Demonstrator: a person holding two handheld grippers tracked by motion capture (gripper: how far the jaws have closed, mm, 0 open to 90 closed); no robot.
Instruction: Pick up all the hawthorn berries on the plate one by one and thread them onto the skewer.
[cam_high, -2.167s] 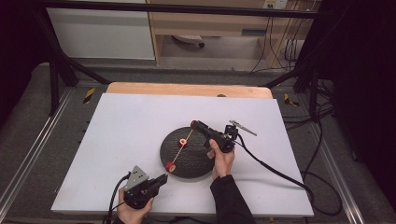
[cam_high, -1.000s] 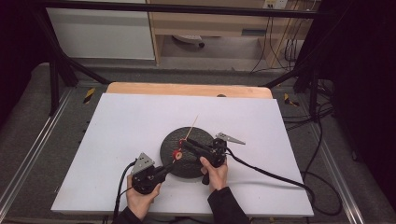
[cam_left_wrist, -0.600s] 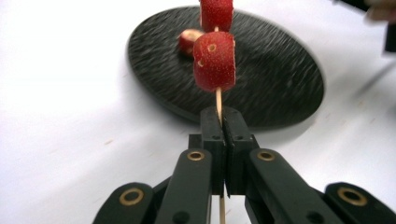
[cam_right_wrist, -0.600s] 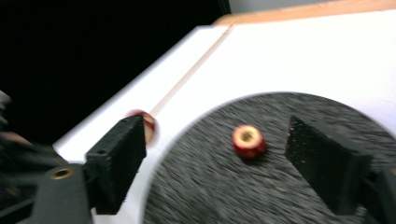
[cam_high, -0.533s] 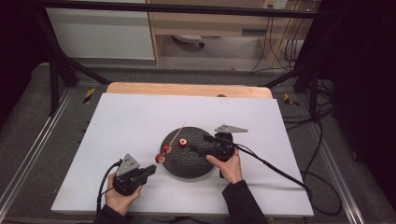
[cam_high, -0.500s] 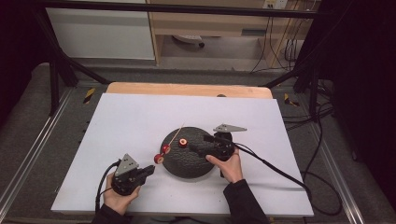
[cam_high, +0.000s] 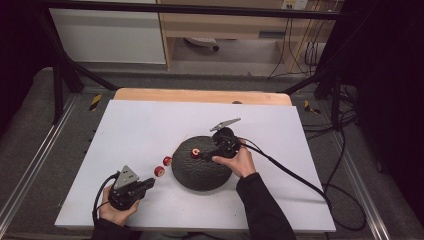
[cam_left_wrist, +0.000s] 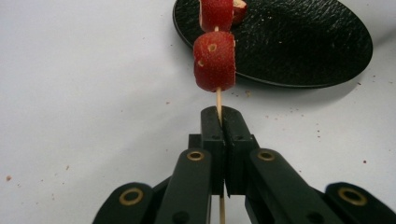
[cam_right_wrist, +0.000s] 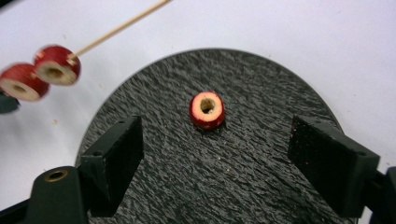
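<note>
A round black plate (cam_high: 200, 172) (cam_right_wrist: 261, 116) lies mid-table. One red ring-shaped fruit piece (cam_high: 195, 152) (cam_right_wrist: 207, 109) rests on it. My right gripper (cam_high: 204, 154) (cam_right_wrist: 219, 151) hovers over the plate, open. Its jaws have just been opening wide, then closing slightly, and no pad touches the piece. My left gripper (cam_high: 149, 183) (cam_left_wrist: 219, 116) is shut on a thin wooden skewer (cam_left_wrist: 218, 99) (cam_right_wrist: 121, 25). The skewer carries two red fruit pieces (cam_high: 163, 166) (cam_left_wrist: 215, 60) (cam_right_wrist: 56, 65), held just left of the plate (cam_left_wrist: 289, 46).
The plate sits on a white mat (cam_high: 140, 125) over a wooden table (cam_high: 200, 95). A black cable (cam_high: 295, 175) trails right from the right gripper. Small crumbs dot the mat near the plate. Metal frame rails run along both sides.
The left gripper has drawn away to the left with the skewer and its two pieces, off the plate. The right gripper has opened and lifted slightly, leaving one red piece on the plate.
</note>
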